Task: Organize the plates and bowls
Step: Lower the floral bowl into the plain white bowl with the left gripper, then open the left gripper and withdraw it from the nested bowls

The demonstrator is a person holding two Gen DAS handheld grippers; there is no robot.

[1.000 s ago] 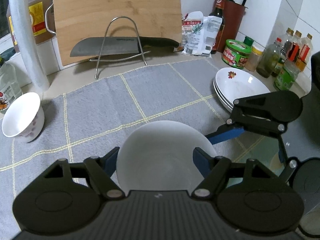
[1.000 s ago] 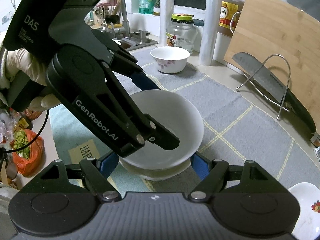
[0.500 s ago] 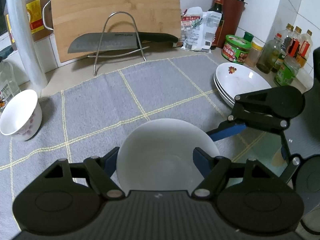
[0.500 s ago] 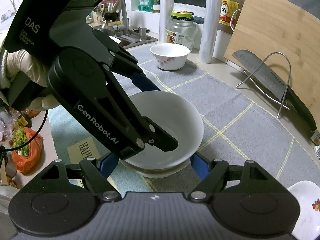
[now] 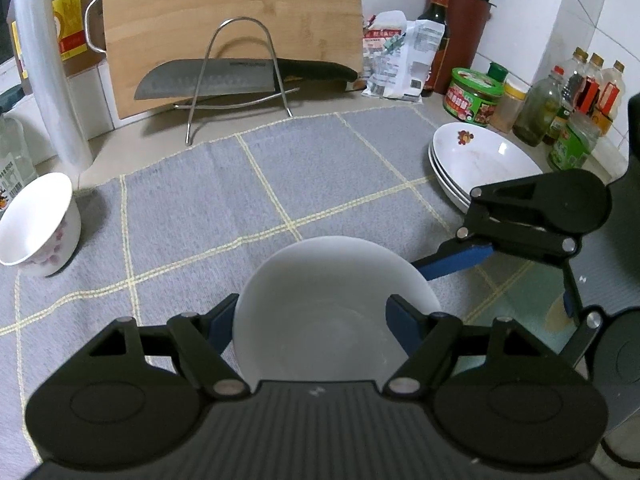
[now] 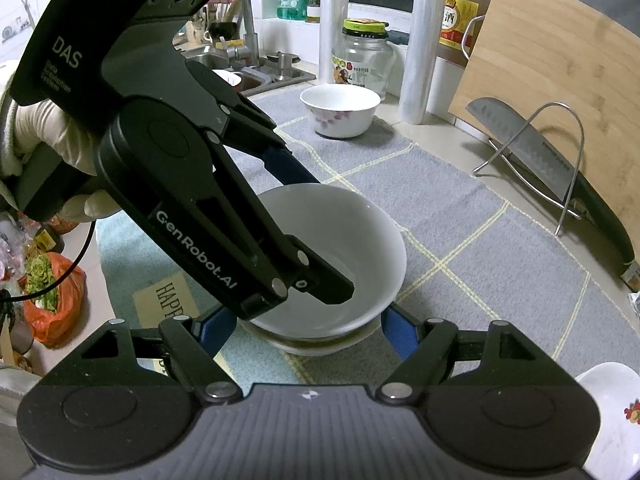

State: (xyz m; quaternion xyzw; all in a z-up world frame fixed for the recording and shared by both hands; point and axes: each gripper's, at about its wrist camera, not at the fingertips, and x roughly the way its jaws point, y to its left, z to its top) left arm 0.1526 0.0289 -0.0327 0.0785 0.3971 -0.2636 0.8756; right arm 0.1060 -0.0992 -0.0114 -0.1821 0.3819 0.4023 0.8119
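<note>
A plain white bowl (image 5: 320, 312) (image 6: 348, 232) sits on the grey checked mat (image 5: 320, 160), apparently nested in a second bowl (image 6: 312, 346) whose rim shows just beneath it. My left gripper (image 5: 312, 304) (image 6: 328, 236), held by a gloved hand (image 6: 36, 136), is shut across the white bowl, one blue finger on each side. My right gripper (image 6: 310, 316) flanks the base of the stack. One of its fingers (image 5: 460, 258) reaches the bowl's right rim. Whether its pads press is unclear. A small flowered bowl (image 5: 36, 224) (image 6: 340, 112) stands apart at the mat's edge.
Stacked white plates (image 5: 480, 160) (image 6: 612, 412) lie at the mat's right end, beside jars and bottles (image 5: 560, 100). Behind the mat a knife in a wire rack (image 5: 208, 80) leans against a cutting board (image 5: 232, 12). A sink (image 6: 248, 72) is further off.
</note>
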